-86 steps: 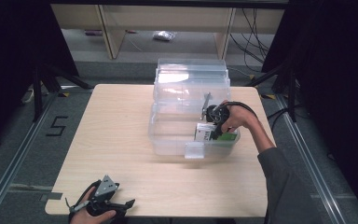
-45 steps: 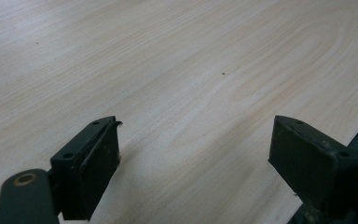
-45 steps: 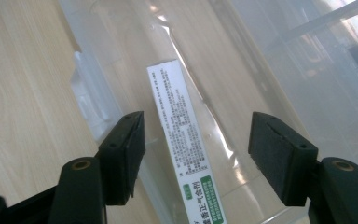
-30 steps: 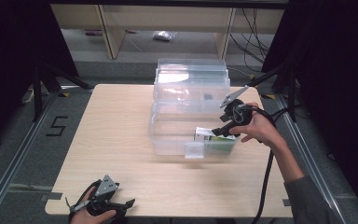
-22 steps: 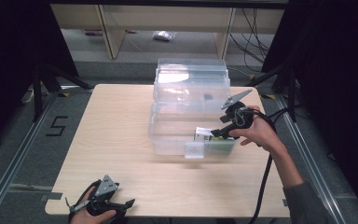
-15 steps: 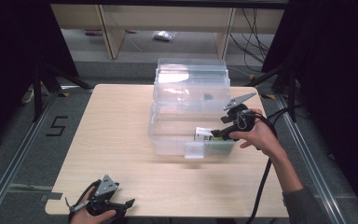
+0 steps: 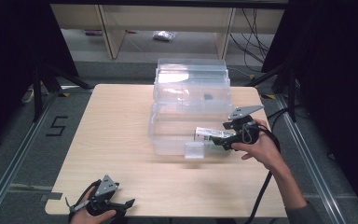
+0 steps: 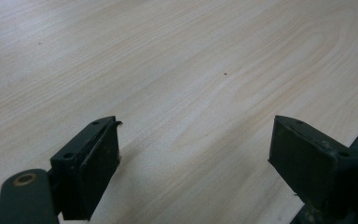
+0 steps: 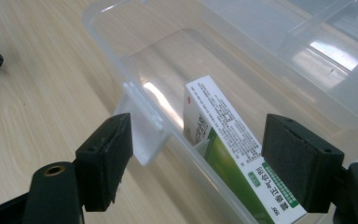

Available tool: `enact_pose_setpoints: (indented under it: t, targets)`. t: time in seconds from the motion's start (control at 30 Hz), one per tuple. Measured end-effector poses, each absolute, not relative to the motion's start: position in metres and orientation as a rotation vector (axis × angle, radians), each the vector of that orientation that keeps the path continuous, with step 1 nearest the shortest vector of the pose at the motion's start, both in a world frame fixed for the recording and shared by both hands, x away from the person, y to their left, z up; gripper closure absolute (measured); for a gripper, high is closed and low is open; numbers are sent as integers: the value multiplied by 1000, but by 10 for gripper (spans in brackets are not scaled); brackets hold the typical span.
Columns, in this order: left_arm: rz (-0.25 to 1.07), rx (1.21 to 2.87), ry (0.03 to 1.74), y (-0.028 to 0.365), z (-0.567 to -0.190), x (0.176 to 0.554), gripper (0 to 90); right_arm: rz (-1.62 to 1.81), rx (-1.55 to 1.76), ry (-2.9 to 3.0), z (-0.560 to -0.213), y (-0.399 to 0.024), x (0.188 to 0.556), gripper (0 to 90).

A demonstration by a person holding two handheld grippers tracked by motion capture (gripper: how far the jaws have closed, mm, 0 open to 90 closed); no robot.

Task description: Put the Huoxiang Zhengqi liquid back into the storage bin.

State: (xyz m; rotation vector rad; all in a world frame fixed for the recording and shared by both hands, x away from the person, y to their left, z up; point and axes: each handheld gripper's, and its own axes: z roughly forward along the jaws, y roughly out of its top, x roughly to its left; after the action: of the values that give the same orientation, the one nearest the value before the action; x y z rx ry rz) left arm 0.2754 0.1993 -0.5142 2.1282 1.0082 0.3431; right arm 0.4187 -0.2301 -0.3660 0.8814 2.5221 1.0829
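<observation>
A clear plastic box [image 7: 168, 140] stands open at the middle of the table, its lid [image 7: 191, 84] folded back. A white and green carton [image 7: 208, 134] lies inside along the front right wall. My right gripper [image 7: 220, 139] hovers at the box's right front corner, open, its jaws pointing at the carton. In the right gripper view the carton [image 9: 233, 154] sits beyond the open right gripper [image 9: 198, 161], apart from both jaws. My left gripper [image 7: 125, 204] rests at the table's front left edge. In its own view, my left gripper [image 8: 196, 135] is open over bare wood.
The box's latch tab [image 7: 194, 150] sticks out at the front wall. The wooden table [image 7: 112, 121] has free room left of the box. A cable [image 7: 261, 200] trails from my right gripper off the front edge. Shelving [image 7: 168, 18] stands beyond the table.
My right gripper was down over the carton in the box; it has drawn back to the right and a little forward, open. The carton stays in the box. My left gripper has not moved.
</observation>
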Motion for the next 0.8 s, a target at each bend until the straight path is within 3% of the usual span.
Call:
enact_pose_setpoints:
  t: [0.8]
  targets:
    - [346,2130,1008,200,-513,275,155,1227,970,2424,-400,-241,365,239]
